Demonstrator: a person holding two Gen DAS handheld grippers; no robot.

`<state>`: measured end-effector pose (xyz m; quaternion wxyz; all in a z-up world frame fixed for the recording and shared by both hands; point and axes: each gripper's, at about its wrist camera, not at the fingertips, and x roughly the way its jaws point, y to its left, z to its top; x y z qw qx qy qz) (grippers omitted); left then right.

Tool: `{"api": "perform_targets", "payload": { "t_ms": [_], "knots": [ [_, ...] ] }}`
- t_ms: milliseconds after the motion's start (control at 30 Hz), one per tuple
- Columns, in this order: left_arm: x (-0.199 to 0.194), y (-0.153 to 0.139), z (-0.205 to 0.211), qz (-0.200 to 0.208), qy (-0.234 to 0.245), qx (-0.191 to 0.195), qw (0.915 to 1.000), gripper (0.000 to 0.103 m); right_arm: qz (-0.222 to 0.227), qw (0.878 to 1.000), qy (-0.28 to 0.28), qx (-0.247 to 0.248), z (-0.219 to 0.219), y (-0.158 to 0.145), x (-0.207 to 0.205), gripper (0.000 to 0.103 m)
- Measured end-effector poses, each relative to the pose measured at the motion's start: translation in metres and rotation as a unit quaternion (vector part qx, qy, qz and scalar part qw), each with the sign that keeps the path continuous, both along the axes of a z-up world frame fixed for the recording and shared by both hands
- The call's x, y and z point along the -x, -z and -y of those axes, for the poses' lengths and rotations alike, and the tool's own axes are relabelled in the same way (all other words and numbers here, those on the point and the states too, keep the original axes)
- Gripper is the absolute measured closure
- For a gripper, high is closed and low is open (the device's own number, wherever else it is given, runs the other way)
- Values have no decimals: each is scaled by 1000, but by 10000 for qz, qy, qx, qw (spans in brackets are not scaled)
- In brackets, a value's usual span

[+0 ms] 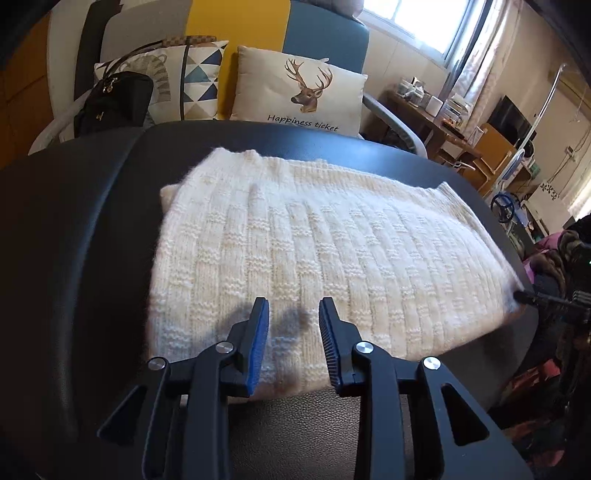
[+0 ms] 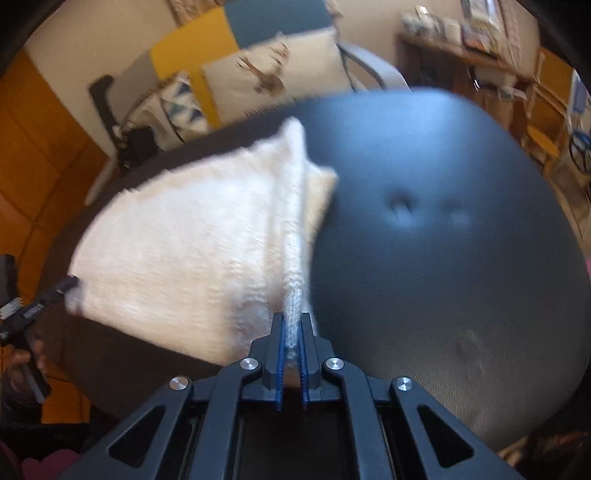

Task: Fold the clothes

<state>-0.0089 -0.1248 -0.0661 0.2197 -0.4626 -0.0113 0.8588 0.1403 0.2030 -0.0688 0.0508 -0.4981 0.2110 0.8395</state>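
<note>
The white knitted sweater [image 1: 314,251] lies spread flat on a dark padded bench [image 1: 92,221], covering most of its middle, with one folded edge facing the near rim. In the right wrist view the sweater [image 2: 192,258] looks blurred, and its near corner rises in a raised ridge from the bench [image 2: 461,240] into the right gripper [image 2: 293,325]. That gripper is closed tight on the knit, a strip of fabric pinched between its blue pads. In the left wrist view the tip of the right gripper [image 1: 524,296] meets the sweater's right-hand edge.

The left gripper [image 1: 293,306] hovers over the sweater's near edge with its jaws partly apart; only the flat knit shows in the gap, and nothing is pinched. In the right wrist view the left gripper's tip [image 2: 68,282] appears just at the sweater's left corner; whether it touches there I cannot tell.

Beyond the sweater, past the bench's far rim, stand a deer cushion [image 1: 299,92] printed "Happiness ticket", a triangle-pattern cushion [image 1: 199,81] and a black handbag [image 1: 110,103]. To the right of the sweater a cluttered wooden desk [image 1: 443,125] sits under a window [image 1: 413,22]. Nothing lies on top of the sweater.
</note>
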Motion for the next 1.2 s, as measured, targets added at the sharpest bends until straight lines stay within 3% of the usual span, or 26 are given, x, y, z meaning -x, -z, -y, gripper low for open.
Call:
{"api": "perform_targets", "payload": {
  "t_ms": [67, 133, 233, 333, 400, 500, 567, 600, 667, 733, 800, 900, 967, 1000, 1033, 1067, 1100, 1200],
  "knots": [
    [5, 3, -1, 42, -2, 96, 9999, 72, 273, 9996, 70, 27, -2, 23, -3, 98],
    [11, 1, -1, -9, -38, 114, 9999, 72, 150, 9998, 152, -28, 0, 18, -5, 98],
    [20, -7, -3, -179, -51, 167, 9997, 71, -591, 9982, 29, 32, 5, -28, -12, 98],
    [34, -3, -5, -135, -69, 272, 9995, 59, -742, 9968, -284, 16, 19, -56, -20, 98],
    [42, 6, -7, -32, -70, 342, 9994, 58, -377, 9990, -235, -104, 21, -46, -25, 98],
    [48, 18, -13, -64, 68, 700, 9975, 58, 432, 9985, 96, -312, 8, 6, -29, 98],
    [45, 14, -20, -157, 178, 947, 9952, 58, 648, 9970, 298, -315, -2, 22, -31, 101],
    [42, 9, -22, -213, 211, 992, 9946, 58, 579, 9976, 370, -124, -6, 19, -33, 99],
    [37, -7, -21, -418, 287, 673, 9964, 58, 329, 9984, 450, -9, -10, 0, -37, 82],
    [37, -18, -22, -632, 358, 495, 9961, 58, -54, 9982, 529, -261, -9, -28, -33, 82],
    [42, -17, -28, -725, 369, 678, 9944, 58, -375, 9979, 449, -279, -4, -45, -23, 80],
    [56, 5, -34, -451, 395, 1047, 9927, 58, -728, 9969, 164, -268, 14, -56, 4, 80],
    [57, 20, -31, -405, 401, 1131, 9920, 57, -511, 9984, -130, -208, 29, -38, 24, 80],
    [51, 21, -28, -542, 386, 1087, 9918, 57, -126, 9992, -327, -193, 36, -22, 29, 81],
    [45, 22, -25, -642, 369, 1050, 9917, 57, 438, 9968, -565, -357, 44, -2, 31, 84],
    [40, 23, -23, -660, 335, 1012, 9921, 57, 552, 9922, -885, -685, 55, 11, 24, 86],
    [36, 23, -20, -661, 283, 941, 9930, 57, 284, 9910, -970, -876, 58, 8, 13, 86],
    [30, 22, -15, -495, 177, 697, 9962, 57, 276, 9960, -692, -490, 37, 7, 3, 88]
  ]
}}
